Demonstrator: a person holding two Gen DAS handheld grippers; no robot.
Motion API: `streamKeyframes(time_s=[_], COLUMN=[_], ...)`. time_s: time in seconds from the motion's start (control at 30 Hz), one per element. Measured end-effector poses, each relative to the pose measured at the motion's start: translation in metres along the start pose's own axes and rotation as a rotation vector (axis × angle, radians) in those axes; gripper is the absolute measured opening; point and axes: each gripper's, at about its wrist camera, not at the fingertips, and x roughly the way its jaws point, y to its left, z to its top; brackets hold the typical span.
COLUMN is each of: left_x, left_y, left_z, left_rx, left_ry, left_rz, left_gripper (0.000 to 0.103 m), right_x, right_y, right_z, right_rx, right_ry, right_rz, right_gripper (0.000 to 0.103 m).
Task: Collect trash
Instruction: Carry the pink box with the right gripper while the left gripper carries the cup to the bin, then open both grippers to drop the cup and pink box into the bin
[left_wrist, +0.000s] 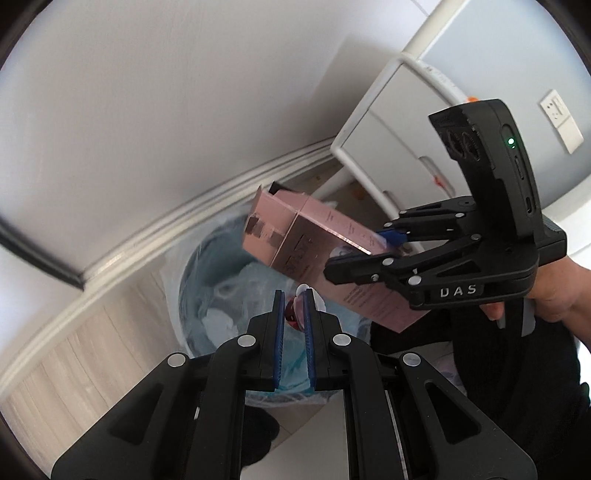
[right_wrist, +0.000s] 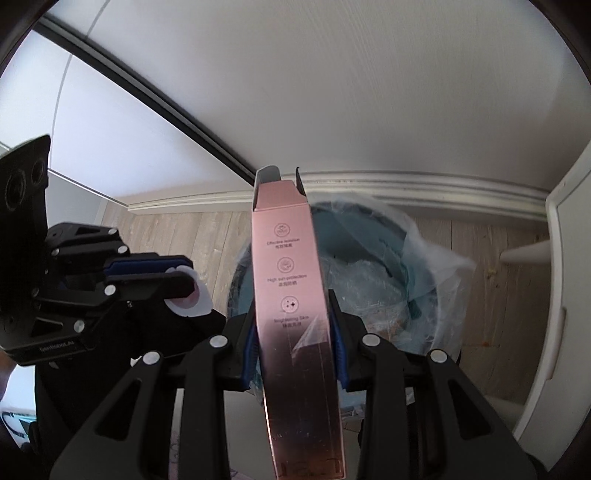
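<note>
Above the lined bin (right_wrist: 369, 266), the right gripper (right_wrist: 295, 332) clamped a long pink box (right_wrist: 291, 295) and the left gripper (left_wrist: 294, 314), nearly closed, pinched a small white scrap (right_wrist: 188, 295), which risked falling outside if released early

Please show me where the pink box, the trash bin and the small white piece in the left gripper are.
pink box (right_wrist: 291, 280), right wrist view, printed narrow face.
trash bin (right_wrist: 373, 236), right wrist view, inner wall.
small white piece (right_wrist: 192, 295), right wrist view, its round end.
</note>
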Motion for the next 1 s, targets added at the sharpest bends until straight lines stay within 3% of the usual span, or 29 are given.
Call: streamKeyframes(time_s=[0.37, 0.6, 0.73, 0.77, 0.83, 0.9, 1.0], left_x=[0.031, 0.057, 0.061, 0.060, 0.058, 0.056, 0.047], left_y=[0.015, 0.015, 0.020, 0.019, 0.020, 0.021, 0.024], left_z=[-0.006, -0.011, -0.011, -0.011, -0.010, -0.009, -0.007], left_rx=[-0.081, -0.054, -0.072, -0.063, -0.057, -0.056, -0.052], left_ry=[0.062, 0.126, 0.135, 0.132, 0.128, 0.123, 0.090], left_rz=[0.002, 0.008, -0.038, -0.038, -0.035, -0.030, -0.015], left_gripper=[0.009, 0.009, 0.013, 0.022, 0.033, 0.045, 0.062], right_x=[0.042, 0.053, 0.055, 0.055, 0.053, 0.050, 0.041], right_y=[0.003, 0.004, 0.003, 0.003, 0.005, 0.006, 0.004], right_z=[-0.014, -0.016, -0.015, -0.014, -0.012, -0.010, -0.006], right_rx=[0.053, 0.053, 0.077, 0.076, 0.061, 0.054, 0.055], right_ry=[0.062, 0.102, 0.104, 0.100, 0.091, 0.076, 0.040], right_rz=[-0.013, -0.038, -0.018, -0.014, -0.024, -0.034, -0.041], right_gripper=[0.032, 0.032, 0.033, 0.035, 0.052, 0.078, 0.088])
